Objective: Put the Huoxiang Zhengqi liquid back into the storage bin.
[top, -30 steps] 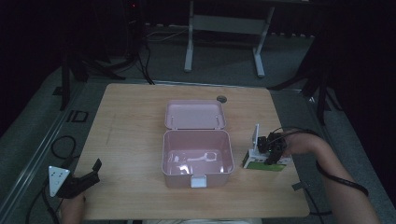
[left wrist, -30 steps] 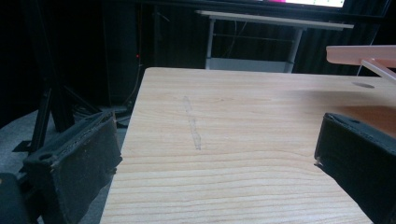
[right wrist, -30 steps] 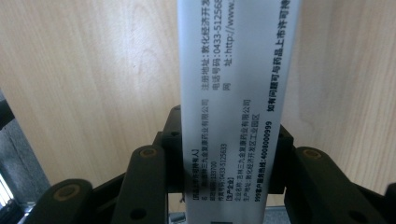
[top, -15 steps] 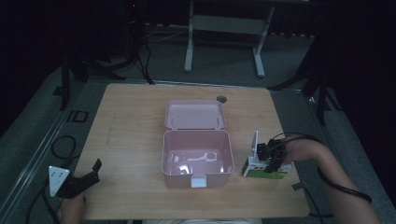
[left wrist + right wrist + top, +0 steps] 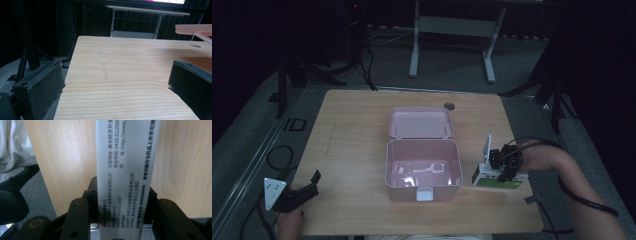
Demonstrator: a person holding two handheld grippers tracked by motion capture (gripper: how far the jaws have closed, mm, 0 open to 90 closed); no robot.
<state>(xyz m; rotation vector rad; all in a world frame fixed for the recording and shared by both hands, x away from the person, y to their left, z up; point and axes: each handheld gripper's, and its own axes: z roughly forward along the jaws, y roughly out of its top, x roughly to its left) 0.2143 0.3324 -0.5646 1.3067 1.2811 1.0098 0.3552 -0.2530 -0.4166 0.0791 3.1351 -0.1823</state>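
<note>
Wooden table (image 5: 362, 150); right gripper (image 5: 503, 167) fingers clamp medicine box (image 5: 125, 170) edge-on, liable to pivot and slip; left gripper (image 5: 304, 190) spread, empty.

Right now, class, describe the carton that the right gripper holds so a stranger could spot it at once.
Start at the wooden table and find the open pink box in its middle. Just right of that box, near the table's right edge, lies a small white carton with a green side, clamped by the right gripper. It alone carries printed text, and one white flap stands up.
</note>
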